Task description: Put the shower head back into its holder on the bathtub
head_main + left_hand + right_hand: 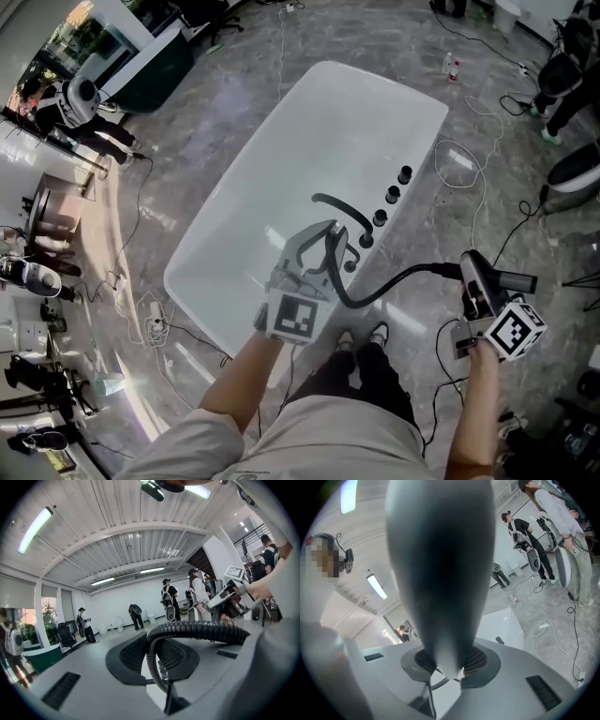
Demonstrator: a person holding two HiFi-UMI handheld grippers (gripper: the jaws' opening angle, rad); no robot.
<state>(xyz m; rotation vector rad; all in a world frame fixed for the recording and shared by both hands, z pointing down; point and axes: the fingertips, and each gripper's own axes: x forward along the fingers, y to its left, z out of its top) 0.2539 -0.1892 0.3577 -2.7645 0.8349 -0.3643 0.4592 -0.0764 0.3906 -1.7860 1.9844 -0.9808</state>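
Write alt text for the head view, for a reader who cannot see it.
Seen from above, a person beside a white bathtub grips a black hose in the left gripper and the shower head in the right gripper.

Showroom-like hall: freestanding bathtub (309, 122), marble floor (234, 103), strip-lit corrugated ceiling (117, 536).

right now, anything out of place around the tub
Yes: the shower head is off the bathtub, gripped in the right gripper out over the floor. Its black hose trails from the tub rim through the left gripper. Loose cables also lie about the floor.
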